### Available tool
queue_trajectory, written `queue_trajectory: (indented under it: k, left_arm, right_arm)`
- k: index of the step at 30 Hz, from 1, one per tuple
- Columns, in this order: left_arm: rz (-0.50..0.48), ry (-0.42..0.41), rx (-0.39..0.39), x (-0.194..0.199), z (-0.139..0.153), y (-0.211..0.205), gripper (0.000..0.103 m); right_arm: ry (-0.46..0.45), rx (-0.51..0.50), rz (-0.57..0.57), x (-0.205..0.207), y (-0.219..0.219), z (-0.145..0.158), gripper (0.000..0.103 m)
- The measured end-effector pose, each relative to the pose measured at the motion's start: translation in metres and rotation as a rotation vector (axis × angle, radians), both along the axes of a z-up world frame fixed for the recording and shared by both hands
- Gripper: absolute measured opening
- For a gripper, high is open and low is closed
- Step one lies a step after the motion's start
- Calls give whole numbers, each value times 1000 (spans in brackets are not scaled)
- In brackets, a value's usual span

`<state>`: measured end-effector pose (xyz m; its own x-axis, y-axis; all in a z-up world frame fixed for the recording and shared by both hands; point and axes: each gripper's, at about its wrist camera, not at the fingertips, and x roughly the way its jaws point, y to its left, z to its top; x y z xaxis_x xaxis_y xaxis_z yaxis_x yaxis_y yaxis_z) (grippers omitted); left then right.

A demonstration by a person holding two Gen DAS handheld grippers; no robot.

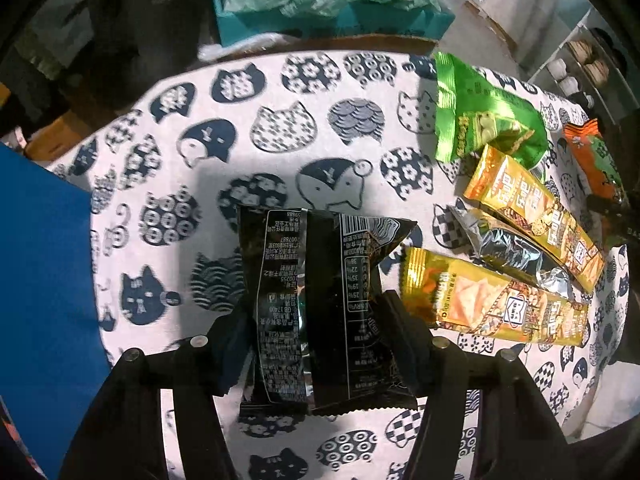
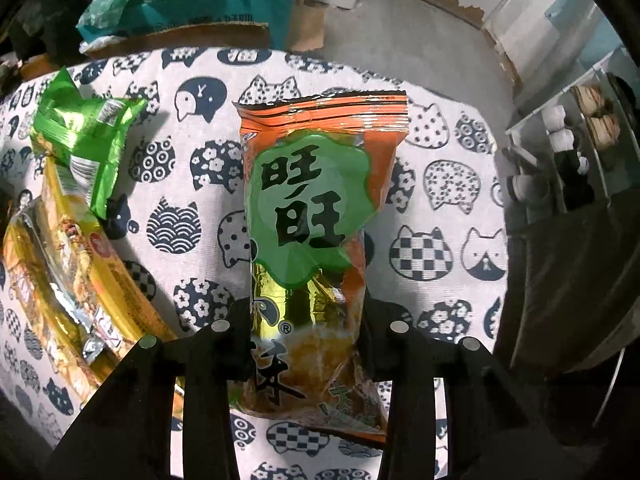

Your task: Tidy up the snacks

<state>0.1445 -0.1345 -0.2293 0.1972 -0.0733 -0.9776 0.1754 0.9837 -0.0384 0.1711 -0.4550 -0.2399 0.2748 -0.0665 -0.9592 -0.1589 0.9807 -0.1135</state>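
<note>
1. A black snack packet [image 1: 320, 304], printed side with barcode and small text facing the camera, is gripped between the two fingers of the left gripper [image 1: 316, 312]; the jaws are closed onto its sides at a middling width, and the film is pinched inward where the pads press.
2. The packet is held above a tablecloth [image 1: 248, 92] patterned with navy cat faces.
3. To the right of the black packet, in the left wrist view, a cluster of snacks is laid on the cloth: a green packet [image 1: 476, 116] farthest away, a long gold packet [image 1: 532, 220] below it, a silver foil wrapper [image 1: 508, 248] tucked beside that, and a second gold packet [image 1: 492, 304] nearest, just beside the black one.
4. An orange packet [image 2: 320, 240] with a green panel and large black characters is clamped by the right gripper [image 2: 304, 328]; its jaws are set narrow, and the lower half of the packet is squeezed between the pads.
5. The orange packet is also seen at the right edge of the left wrist view.
6. A blue flat object [image 1: 44, 280] is seen at the left edge, partly cut off.
7. Beyond the table, a teal box [image 1: 332, 20] filled with pale green plastic bags is visible.
</note>
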Motion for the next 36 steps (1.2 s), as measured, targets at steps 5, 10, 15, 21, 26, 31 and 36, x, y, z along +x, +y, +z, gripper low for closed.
queue_trajectory:
  k: [5,10,15,21,26,31,36]
  left_arm:
    - [-8,-42,13,-4,23,7,63]
    - [-47,-115,53,-16,51,10,63]
    - [-77,-174,81,-30,73,14,63]
    - [-109,-237,105,-48,97,23,63]
    - [-119,-282,117,-61,114,33,63]
    - [-132,-341,141,-74,127,44,63]
    - [-128,-368,144,-86,137,56,63]
  right_arm:
    - [-20,27,3,-8,0,20,37]
    - [-55,33,28,-22,11,42,37]
    - [-86,41,50,-32,24,60,37]
    - [-127,85,73,-45,44,83,37]
    - [-155,117,104,-55,70,102,37]
    - [-186,144,145,-64,98,120,37]
    - [-208,162,181,-69,121,136,37]
